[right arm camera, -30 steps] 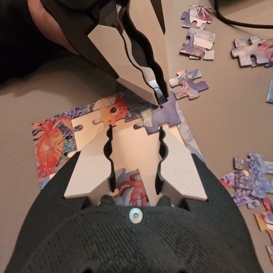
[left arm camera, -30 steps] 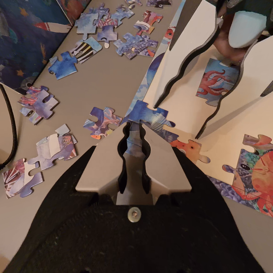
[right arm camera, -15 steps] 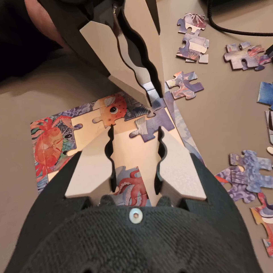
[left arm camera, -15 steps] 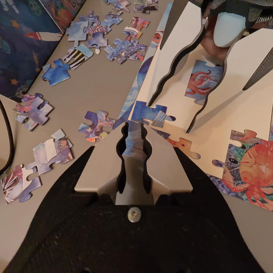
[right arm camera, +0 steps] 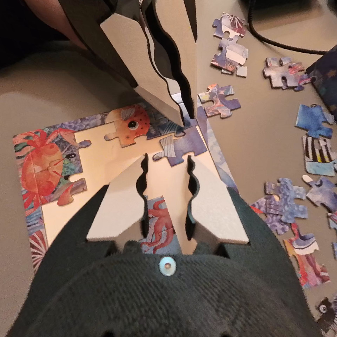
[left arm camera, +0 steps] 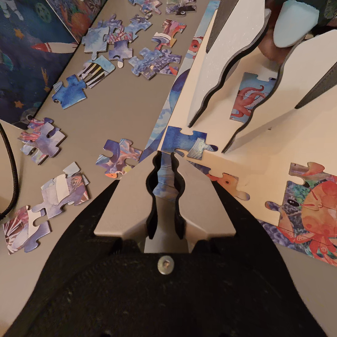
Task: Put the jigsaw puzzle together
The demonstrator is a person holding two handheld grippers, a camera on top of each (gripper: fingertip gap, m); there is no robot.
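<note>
A cream puzzle tray (left arm camera: 255,164) with a printed sea border lies on the grey table. A blue piece (left arm camera: 182,142) lies flat in its corner, also in the right wrist view (right arm camera: 186,147). Beside it sit an orange fish piece (right arm camera: 133,124) and crab pieces (right arm camera: 42,164). An octopus piece (right arm camera: 160,218) lies farther in. My left gripper (left arm camera: 165,153) is shut to a slim gap and empty. Its tips are at the tray corner just behind the blue piece. My right gripper (right arm camera: 167,156) is open and empty, tips just short of that piece.
Several loose pieces lie on the table beside the tray (left arm camera: 118,158), (left arm camera: 155,62), (right arm camera: 218,104). A dark blue picture box (left arm camera: 27,54) stands at the far edge. A black cable (left arm camera: 11,164) runs along the side, also in the right wrist view (right arm camera: 273,42). Across from one pair of fingers to the other is roughly 4 cm. My right tips are roughly 4 cm from the orange fish piece (right arm camera: 133,124).
The blue piece has left my left gripper's tips and slid flat toward the tray corner. My left gripper has drawn back a little. My right gripper has stayed open over the tray.
</note>
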